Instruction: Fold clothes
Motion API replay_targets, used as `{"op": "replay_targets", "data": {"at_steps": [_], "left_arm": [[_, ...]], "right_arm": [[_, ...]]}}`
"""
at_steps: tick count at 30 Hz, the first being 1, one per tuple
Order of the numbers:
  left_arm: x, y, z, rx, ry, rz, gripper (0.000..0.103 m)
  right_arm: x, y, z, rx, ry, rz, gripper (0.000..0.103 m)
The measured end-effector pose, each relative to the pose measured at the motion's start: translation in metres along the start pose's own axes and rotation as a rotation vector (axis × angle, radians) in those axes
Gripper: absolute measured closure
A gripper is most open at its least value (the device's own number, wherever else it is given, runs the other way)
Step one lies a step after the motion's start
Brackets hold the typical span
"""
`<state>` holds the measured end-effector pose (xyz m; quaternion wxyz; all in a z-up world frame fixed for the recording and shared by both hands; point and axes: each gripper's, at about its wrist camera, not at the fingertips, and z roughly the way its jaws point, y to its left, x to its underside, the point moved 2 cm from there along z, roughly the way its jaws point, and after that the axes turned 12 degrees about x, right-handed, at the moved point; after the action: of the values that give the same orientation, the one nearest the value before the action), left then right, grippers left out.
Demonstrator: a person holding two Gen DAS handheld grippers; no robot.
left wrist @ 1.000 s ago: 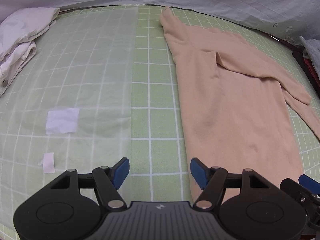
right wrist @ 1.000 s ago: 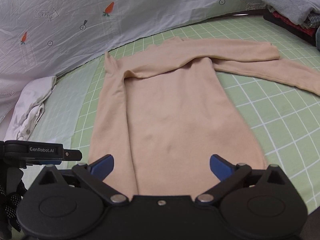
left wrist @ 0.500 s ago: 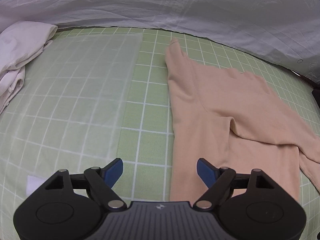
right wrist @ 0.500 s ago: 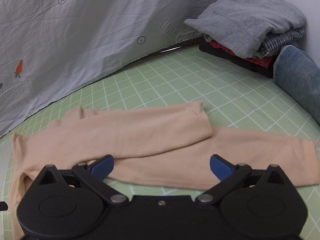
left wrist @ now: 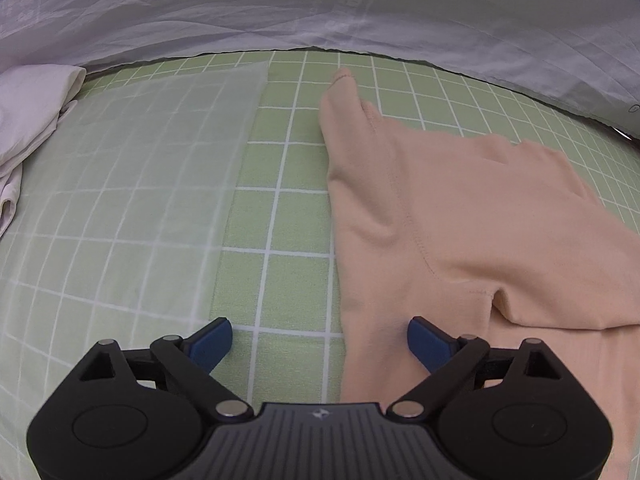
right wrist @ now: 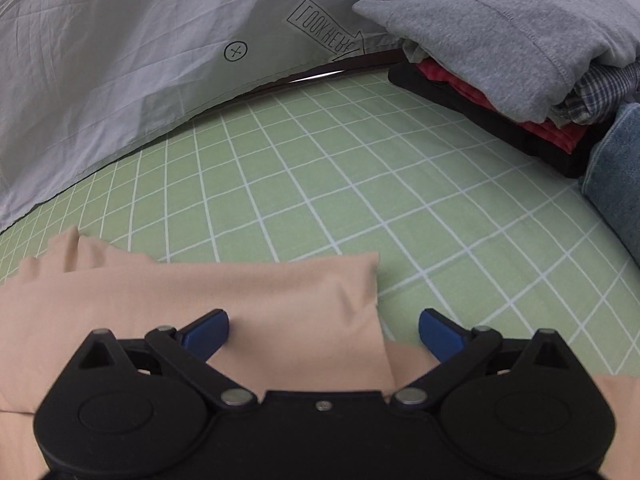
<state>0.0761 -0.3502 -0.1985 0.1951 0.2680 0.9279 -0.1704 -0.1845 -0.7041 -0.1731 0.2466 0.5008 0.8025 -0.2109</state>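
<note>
Both tools moved up the peach garment; left tool is opening (nothing held), right tool spread over the sleeve end: grip near the edge.

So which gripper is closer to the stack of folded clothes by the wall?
Right. The right gripper faces the stack of folded clothes across bare mat; the left gripper view doesn't show it.

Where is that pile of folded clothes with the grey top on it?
The pile of folded clothes sits in the upper right of the right wrist view, at the far edge of the green grid mat, next to a blue denim garment.
</note>
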Motion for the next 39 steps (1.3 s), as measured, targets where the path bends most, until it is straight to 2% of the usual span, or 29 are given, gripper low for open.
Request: {"op": "replay_targets", "data": {"at_steps": [2, 5, 8, 10, 11, 12, 14, 18, 20, 22, 24, 25, 26, 27, 28, 32, 33, 34, 36, 39], "left_arm": [[-0.001, 0.001, 0.001, -0.002, 0.005, 0.001, 0.0], [-0.001, 0.002, 0.002, 0.0, 0.008, 0.009, 0.0], [-0.002, 0.0, 0.004, 0.003, 0.015, 0.011, 0.0], [-0.003, 0.0, 0.004, 0.004, 0.022, 0.009, 0.0], [-0.003, 0.0, 0.003, 0.005, 0.024, 0.01, 0.0], [-0.003, -0.001, 0.002, 0.006, 0.023, 0.017, 0.0], [-0.005, -0.004, -0.002, 0.007, 0.016, 0.041, 0.0], [-0.005, -0.008, -0.019, 0.028, -0.026, 0.028, 0.0], [-0.002, -0.01, -0.028, 0.04, -0.043, 0.016, 0.0], [0.004, -0.012, -0.037, 0.051, -0.055, 0.013, 0.0], [0.013, -0.013, -0.045, 0.058, -0.06, 0.013, 0.0], [0.017, -0.014, -0.048, 0.061, -0.062, 0.012, 0.0], [0.021, -0.015, -0.052, 0.063, -0.062, 0.009, 0.0], [0.026, -0.015, -0.056, 0.067, -0.064, 0.009, 0.0], [0.031, -0.016, -0.06, 0.071, -0.066, 0.012, 0.0], [0.052, -0.019, -0.08, 0.072, -0.086, 0.019, 0.0], [0.057, -0.02, -0.083, 0.073, -0.088, 0.015, 0.0], [0.063, -0.021, -0.087, 0.075, -0.087, 0.012, 0.0], [0.073, -0.027, -0.09, 0.078, -0.082, 0.017, 0.0], [0.085, -0.043, -0.095, 0.087, -0.08, 0.041, 0.0]], "right_arm": [[0.0, 0.002, 0.001, 0.019, 0.006, -0.005, 0.001], [-0.003, 0.005, 0.001, 0.017, 0.003, -0.012, 0.007], [-0.006, 0.006, 0.001, -0.003, -0.003, -0.02, 0.019], [-0.009, 0.009, -0.004, -0.028, -0.025, -0.039, 0.063], [-0.01, 0.012, -0.007, -0.026, -0.039, -0.053, 0.074], [-0.011, 0.014, -0.011, -0.011, -0.057, -0.069, 0.091], [-0.013, 0.019, -0.023, -0.005, -0.102, -0.098, 0.092], [-0.016, 0.032, -0.062, -0.065, -0.208, -0.128, 0.094], [-0.013, 0.044, -0.085, -0.143, -0.242, -0.143, 0.095], [-0.002, 0.059, -0.108, -0.273, -0.243, -0.175, 0.095], [0.02, 0.077, -0.126, -0.357, -0.215, -0.228, 0.094], [0.034, 0.086, -0.131, -0.362, -0.196, -0.254, 0.091], [0.047, 0.095, -0.136, -0.366, -0.177, -0.281, 0.083], [0.06, 0.101, -0.138, -0.364, -0.155, -0.299, 0.06], [0.07, 0.102, -0.14, -0.354, -0.136, -0.302, 0.043], [0.094, 0.084, -0.153, -0.308, -0.125, -0.281, 0.033], [0.096, 0.075, -0.156, -0.285, -0.133, -0.259, 0.02], [0.097, 0.065, -0.159, -0.264, -0.14, -0.238, 0.013], [0.099, 0.044, -0.161, -0.229, -0.14, -0.203, 0.011], [0.1, 0.018, -0.155, -0.165, -0.126, -0.177, 0.003]]}}
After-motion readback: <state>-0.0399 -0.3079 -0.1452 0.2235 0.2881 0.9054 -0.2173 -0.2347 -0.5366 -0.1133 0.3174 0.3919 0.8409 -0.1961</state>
